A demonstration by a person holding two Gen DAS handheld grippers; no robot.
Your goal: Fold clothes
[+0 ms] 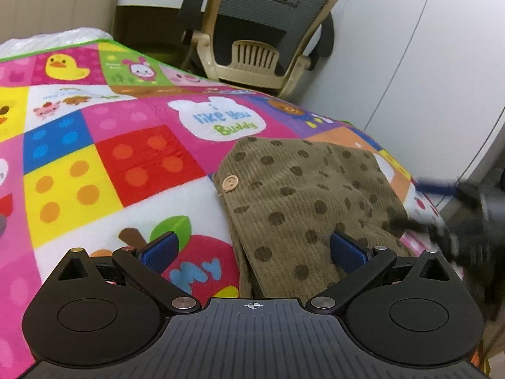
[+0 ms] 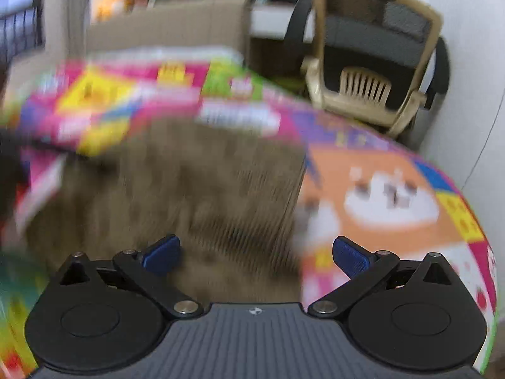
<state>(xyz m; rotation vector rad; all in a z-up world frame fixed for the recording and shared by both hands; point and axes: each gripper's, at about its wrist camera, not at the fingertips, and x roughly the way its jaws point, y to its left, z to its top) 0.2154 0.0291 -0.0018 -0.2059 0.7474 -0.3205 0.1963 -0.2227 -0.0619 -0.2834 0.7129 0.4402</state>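
Note:
An olive-brown corduroy garment (image 1: 300, 189) with dark dots and a wooden button (image 1: 229, 184) lies folded on a bright cartoon play mat (image 1: 126, 158). My left gripper (image 1: 254, 249) hovers open over the garment's near left edge, its blue pads (image 1: 159, 246) wide apart with nothing between them. The right gripper shows as a dark motion-blurred shape (image 1: 470, 221) at the garment's right side. In the blurred right wrist view, my right gripper (image 2: 255, 252) is open above the garment (image 2: 189, 189), pads (image 2: 350, 255) apart and empty.
A beige mesh office chair (image 1: 265, 28) stands beyond the mat's far edge, also seen in the right wrist view as the chair (image 2: 372, 53). A white wall (image 1: 426, 63) runs along the right. A beige padded panel (image 1: 56, 3) sits at the far left.

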